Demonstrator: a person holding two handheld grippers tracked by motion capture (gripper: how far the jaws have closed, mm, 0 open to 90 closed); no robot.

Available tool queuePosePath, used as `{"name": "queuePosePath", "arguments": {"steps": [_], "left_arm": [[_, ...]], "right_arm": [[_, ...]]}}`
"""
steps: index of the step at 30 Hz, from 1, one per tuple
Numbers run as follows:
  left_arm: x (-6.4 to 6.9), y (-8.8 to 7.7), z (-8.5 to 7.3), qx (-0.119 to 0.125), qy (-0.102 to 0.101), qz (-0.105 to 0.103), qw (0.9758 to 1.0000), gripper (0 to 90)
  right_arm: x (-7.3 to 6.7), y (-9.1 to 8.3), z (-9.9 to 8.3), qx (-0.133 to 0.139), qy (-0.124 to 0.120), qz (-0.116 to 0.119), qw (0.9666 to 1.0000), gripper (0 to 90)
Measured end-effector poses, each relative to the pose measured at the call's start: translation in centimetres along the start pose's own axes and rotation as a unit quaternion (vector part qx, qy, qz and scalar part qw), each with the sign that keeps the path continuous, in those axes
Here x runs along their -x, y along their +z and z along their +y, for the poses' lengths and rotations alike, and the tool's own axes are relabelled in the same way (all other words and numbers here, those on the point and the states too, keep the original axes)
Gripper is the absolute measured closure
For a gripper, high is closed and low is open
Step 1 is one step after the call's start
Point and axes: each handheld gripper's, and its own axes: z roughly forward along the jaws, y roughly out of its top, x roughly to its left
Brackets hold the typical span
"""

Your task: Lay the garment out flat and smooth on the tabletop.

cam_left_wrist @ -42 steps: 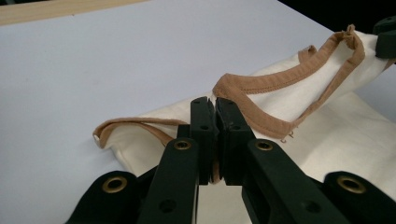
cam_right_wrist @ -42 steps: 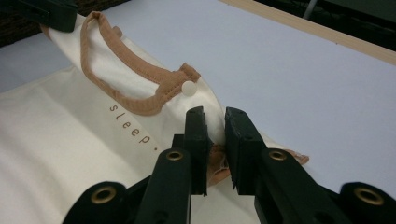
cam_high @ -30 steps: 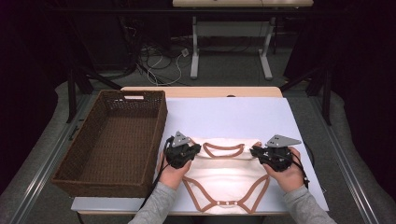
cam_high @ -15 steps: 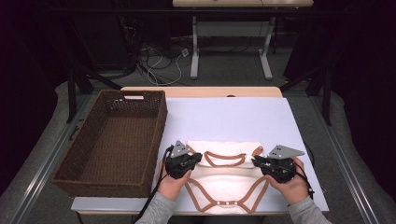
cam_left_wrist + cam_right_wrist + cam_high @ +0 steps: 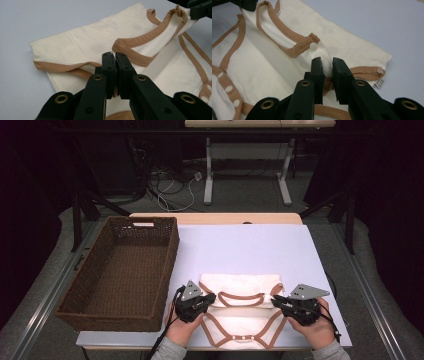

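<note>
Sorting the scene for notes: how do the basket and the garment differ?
The basket is dark brown woven wicker, rigid with raised walls; the garment is soft cream cloth with tan trim, lying flat and folded. The basket stands untouched at the left; the garment is gripped by both grippers. Both rest on the table.

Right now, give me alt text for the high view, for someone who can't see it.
Two hand-held grippers, left gripper and right gripper, each pinch a side of a cream baby bodysuit with tan trim, folded on a white table. A brown wicker basket sits at its left.
</note>
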Motion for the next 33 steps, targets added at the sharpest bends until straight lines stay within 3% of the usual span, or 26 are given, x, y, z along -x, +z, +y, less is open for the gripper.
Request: {"name": "queuePosePath", "arguments": {"steps": [4, 15, 26, 33], "left_arm": [[0.4, 0.2, -0.5, -0.01, 0.01, 0.002, 0.9999, 86.3], [0.4, 0.5, -1.2, -0.02, 0.003, -0.006, 0.9998, 82.7], [0.4, 0.3, -1.1, 0.0, -0.016, 0.009, 0.9998, 52.4], [0.0, 0.2, -0.8, 0.003, -0.024, 0.014, 0.9996, 46.0]], "right_arm": [[0.0, 0.1, -0.4, -0.002, 0.0, 0.006, 1.0, 79.0], [-0.1, 0.7, -0.7, -0.022, -0.001, 0.011, 0.9997, 78.1], [0.1, 0.6, -0.7, 0.008, 0.003, 0.004, 1.0, 58.9], [0.4, 1.1, -1.0, 0.003, 0.002, -0.001, 1.0, 55.8]]}}
